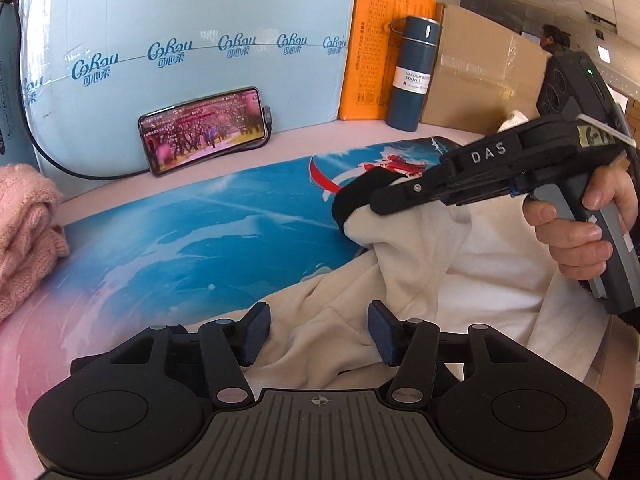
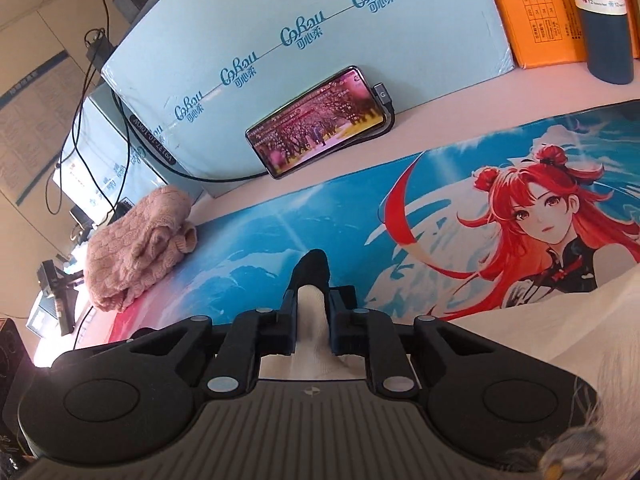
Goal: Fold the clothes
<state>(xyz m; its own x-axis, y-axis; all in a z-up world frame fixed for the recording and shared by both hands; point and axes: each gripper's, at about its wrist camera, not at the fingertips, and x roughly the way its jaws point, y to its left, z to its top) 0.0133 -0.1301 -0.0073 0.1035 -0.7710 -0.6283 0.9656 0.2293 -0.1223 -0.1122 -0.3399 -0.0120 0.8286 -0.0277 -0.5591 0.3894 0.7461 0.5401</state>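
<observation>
A cream white garment (image 1: 460, 264) with a black cuff (image 1: 352, 200) lies bunched on the blue anime desk mat (image 1: 208, 240). My right gripper (image 1: 380, 208) is shut on the sleeve near the black cuff and holds it lifted above the mat; in the right wrist view the white sleeve (image 2: 314, 320) sits pinched between its jaws, with the black cuff (image 2: 314, 270) sticking out past them. My left gripper (image 1: 318, 334) is open, its blue pads (image 1: 256, 332) on either side of a fold of the white fabric at the garment's near edge.
A folded pink knit sweater (image 1: 24, 232) lies at the mat's left end (image 2: 136, 248). A phone (image 1: 204, 134) leans on a light blue box (image 1: 180, 40) at the back. A dark blue vacuum bottle (image 1: 412, 76) and an orange box (image 1: 372, 52) stand at the back right.
</observation>
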